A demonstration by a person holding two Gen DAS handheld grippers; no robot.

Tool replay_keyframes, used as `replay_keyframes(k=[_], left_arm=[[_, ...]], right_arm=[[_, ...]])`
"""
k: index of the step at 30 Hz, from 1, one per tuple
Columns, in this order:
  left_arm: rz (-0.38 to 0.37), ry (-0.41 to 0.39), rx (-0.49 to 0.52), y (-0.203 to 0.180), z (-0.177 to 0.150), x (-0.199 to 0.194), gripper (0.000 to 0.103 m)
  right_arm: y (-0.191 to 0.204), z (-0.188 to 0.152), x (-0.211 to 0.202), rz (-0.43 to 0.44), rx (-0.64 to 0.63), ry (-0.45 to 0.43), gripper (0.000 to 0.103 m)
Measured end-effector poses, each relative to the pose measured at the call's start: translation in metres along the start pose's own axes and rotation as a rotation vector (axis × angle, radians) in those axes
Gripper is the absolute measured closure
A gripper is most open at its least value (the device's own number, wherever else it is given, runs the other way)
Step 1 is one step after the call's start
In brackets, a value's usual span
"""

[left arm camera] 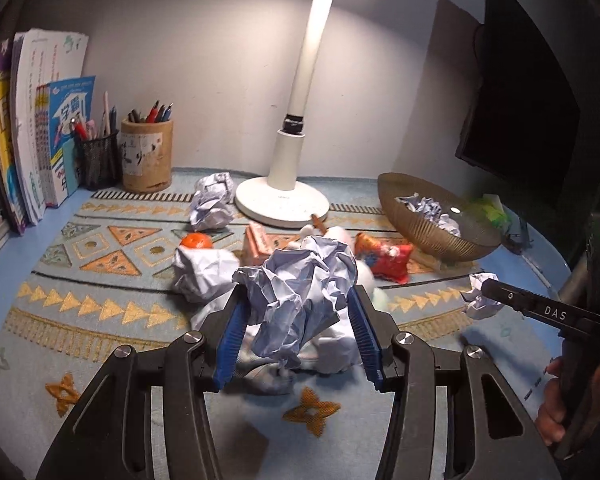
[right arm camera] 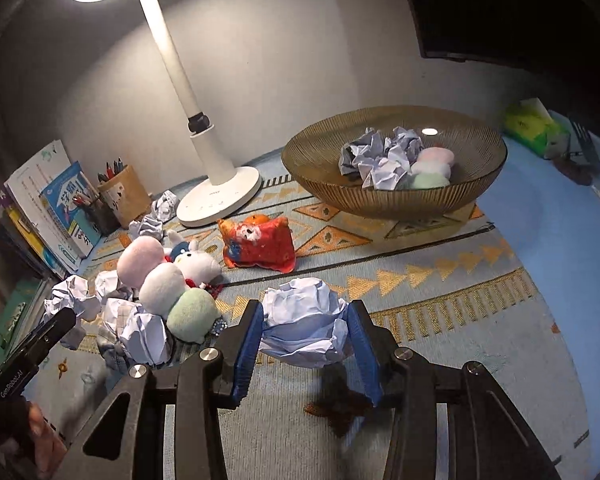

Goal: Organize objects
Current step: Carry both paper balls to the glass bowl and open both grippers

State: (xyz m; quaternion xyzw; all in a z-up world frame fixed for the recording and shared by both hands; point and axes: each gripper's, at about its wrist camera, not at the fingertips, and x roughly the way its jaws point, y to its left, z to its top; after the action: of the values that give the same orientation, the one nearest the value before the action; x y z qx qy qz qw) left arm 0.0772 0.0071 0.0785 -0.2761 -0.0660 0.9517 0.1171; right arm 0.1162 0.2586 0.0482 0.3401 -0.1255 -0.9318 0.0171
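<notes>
two crumpled paper balls, left gripper [left arm camera: 300, 312] pinching one [left arm camera: 300, 296], right gripper [right arm camera: 306, 340] pinching another [right arm camera: 304, 320]

the left wrist view looks forward along its fingers, low and close over the tabletop [left arm camera: 100, 360], toward the back wall and the lamp [left arm camera: 288, 184]. the right wrist view sits a little higher, angled from the right toward the same lamp [right arm camera: 220, 196]. both share the bowl [left arm camera: 412, 224] [right arm camera: 320, 176], the red pouch [left arm camera: 384, 260] [right arm camera: 260, 248] and the books [left arm camera: 40, 128] [right arm camera: 60, 208].
</notes>
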Motion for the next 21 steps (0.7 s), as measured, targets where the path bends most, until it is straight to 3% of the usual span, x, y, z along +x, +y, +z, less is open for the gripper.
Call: replay_keyframes(k=[9,14,16,21], left_arm=[[-0.146,-0.035,0.076,-0.083,0.076,0.013,0.056],[-0.180,-0.025,0.103,-0.134,0.119,0.059,0.056],[-0.202,0.005,0.084,-0.147,0.131,0.085,0.056],[-0.138,0.035,0.109,-0.174,0.136,0.143,0.054]], right_arm=[[-0.018,0.053,-0.057,0.012,-0.016,-0.172,0.061],[-0.042,0.104,-0.079,-0.004,0.042,-0.301,0.060],[-0.054,0.121,-0.078,-0.050,0.079,-0.343,0.061],[-0.090,0.148,-0.044,-0.122,0.173,-0.329,0.060]])
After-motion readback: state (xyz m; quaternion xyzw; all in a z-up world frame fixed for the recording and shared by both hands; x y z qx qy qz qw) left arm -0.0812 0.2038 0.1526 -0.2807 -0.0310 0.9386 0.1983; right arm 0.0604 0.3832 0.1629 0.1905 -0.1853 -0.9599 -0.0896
